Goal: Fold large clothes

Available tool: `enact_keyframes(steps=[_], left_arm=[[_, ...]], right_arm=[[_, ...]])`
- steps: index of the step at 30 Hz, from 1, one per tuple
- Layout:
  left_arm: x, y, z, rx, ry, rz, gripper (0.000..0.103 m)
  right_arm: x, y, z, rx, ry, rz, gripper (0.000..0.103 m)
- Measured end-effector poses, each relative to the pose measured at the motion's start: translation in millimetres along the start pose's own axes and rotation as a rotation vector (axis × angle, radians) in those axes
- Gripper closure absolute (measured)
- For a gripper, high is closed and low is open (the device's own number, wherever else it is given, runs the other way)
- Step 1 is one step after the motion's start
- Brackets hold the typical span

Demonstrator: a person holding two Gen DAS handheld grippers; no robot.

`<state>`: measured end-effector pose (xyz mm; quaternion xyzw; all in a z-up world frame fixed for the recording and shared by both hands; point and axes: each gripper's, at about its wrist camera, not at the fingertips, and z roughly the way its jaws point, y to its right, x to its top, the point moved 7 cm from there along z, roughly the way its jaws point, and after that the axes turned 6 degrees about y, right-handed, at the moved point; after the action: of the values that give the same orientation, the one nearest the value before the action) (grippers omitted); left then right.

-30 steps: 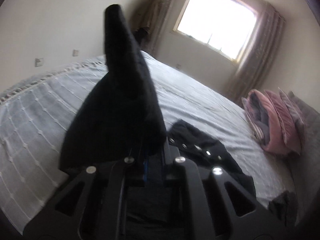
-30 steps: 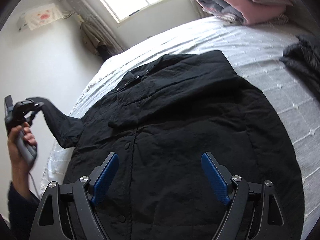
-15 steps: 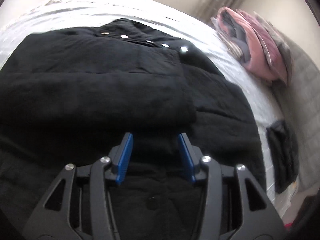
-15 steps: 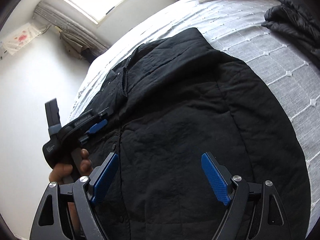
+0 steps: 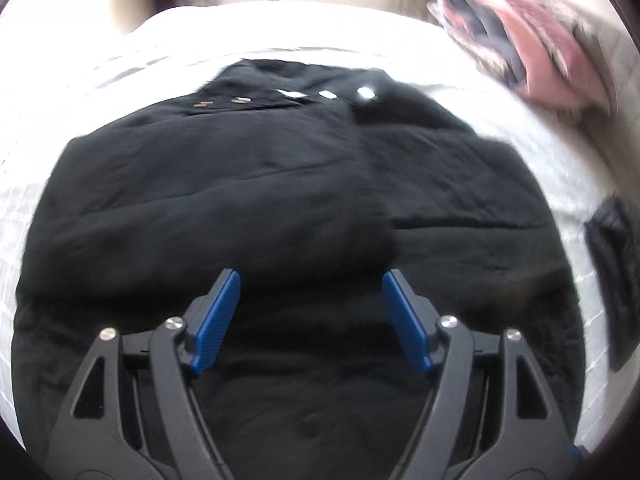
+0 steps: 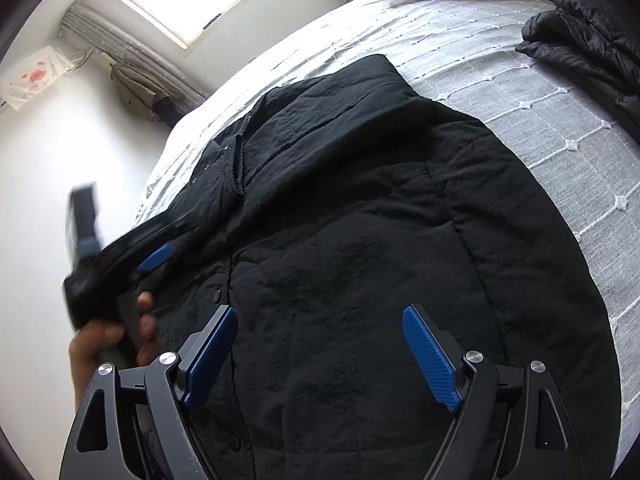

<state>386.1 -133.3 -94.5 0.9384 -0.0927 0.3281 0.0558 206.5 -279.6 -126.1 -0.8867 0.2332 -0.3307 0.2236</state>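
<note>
Bed with grey quilted cover [image 6: 520,92] has the big black padded jacket [image 6: 360,240] spread flat, sleeve [image 5: 224,200] folded across. Left gripper [image 5: 310,320] just opened, empty; right gripper [image 6: 320,356] spread wide too. Puffy sleeve could slide back off, honestly.

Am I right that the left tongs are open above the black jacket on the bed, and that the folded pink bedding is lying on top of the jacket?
Not quite. The pink bedding lies apart from the black jacket, further up the bed, as the left wrist view shows. The rest holds: the left tongs, having just been opening, stand open above the jacket with nothing between them.
</note>
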Motion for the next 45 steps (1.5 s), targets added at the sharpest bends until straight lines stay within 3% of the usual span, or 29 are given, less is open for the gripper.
enact_keyframes(steps=[4,5,6,7,10,16,21,23,24,28,31,36,39,42,45], left_arm=[[13.6,20.3,20.0,0.101,0.030,0.063,0.030],[15.2,24.8,26.2,0.103,0.028,0.088,0.035],[13.9,25.4,29.6,0.104,0.024,0.101,0.063],[12.7,26.2,32.9,0.092,0.012,0.102,0.079],[5.5,24.5,27.0,0.053,0.037,0.079,0.087],[-10.9,27.0,-6.6,-0.033,0.067,0.085,0.088],[-21.3,18.7,10.8,-0.122,-0.019,0.006,0.079],[-21.9,10.1,2.3,-0.162,-0.027,-0.044,0.070],[-23.5,1.8,-8.0,-0.183,-0.039,-0.074,0.058],[-39.1,-43.2,-67.8,-0.131,0.023,-0.083,0.043],[-62.8,-100.1,-118.4,-0.064,0.052,-0.105,0.029],[-142.9,-218.0,-181.2,0.073,0.016,-0.253,0.025],[-192.4,-267.1,-200.4,0.101,-0.022,-0.348,0.025],[-235.9,-299.8,-215.4,0.094,-0.036,-0.426,0.025],[-258.4,-308.3,-219.0,0.061,-0.049,-0.448,0.025]], right_arm=[[4.7,7.3,-3.3,-0.028,0.009,-0.011,0.017],[5.2,9.1,-2.9,-0.028,0.004,-0.004,0.017],[5.6,10.3,-2.7,-0.020,-0.002,0.005,0.017],[5.6,11.1,-2.7,-0.011,-0.008,0.013,0.017],[6.3,12.8,-3.1,-0.017,-0.011,0.008,0.017],[5.8,13.8,-4.5,-0.011,-0.012,0.016,0.017],[3.4,7.2,-0.8,-0.018,-0.017,-0.017,0.017],[3.0,7.0,2.2,-0.037,-0.020,-0.032,0.017],[2.8,8.5,3.0,-0.045,-0.021,-0.037,0.017],[4.1,11.2,3.5,-0.051,-0.024,-0.042,0.017],[13.1,7.5,-11.0,-0.049,0.045,-0.074,0.017],[26.6,-3.1,-44.0,-0.056,0.154,-0.189,0.017],[27.1,0.8,-58.5,-0.062,0.163,-0.224,0.017],[15.4,25.1,-73.9,-0.024,0.120,-0.158,0.017],[-6.7,61.0,-91.8,0.038,0.041,-0.056,0.017]])
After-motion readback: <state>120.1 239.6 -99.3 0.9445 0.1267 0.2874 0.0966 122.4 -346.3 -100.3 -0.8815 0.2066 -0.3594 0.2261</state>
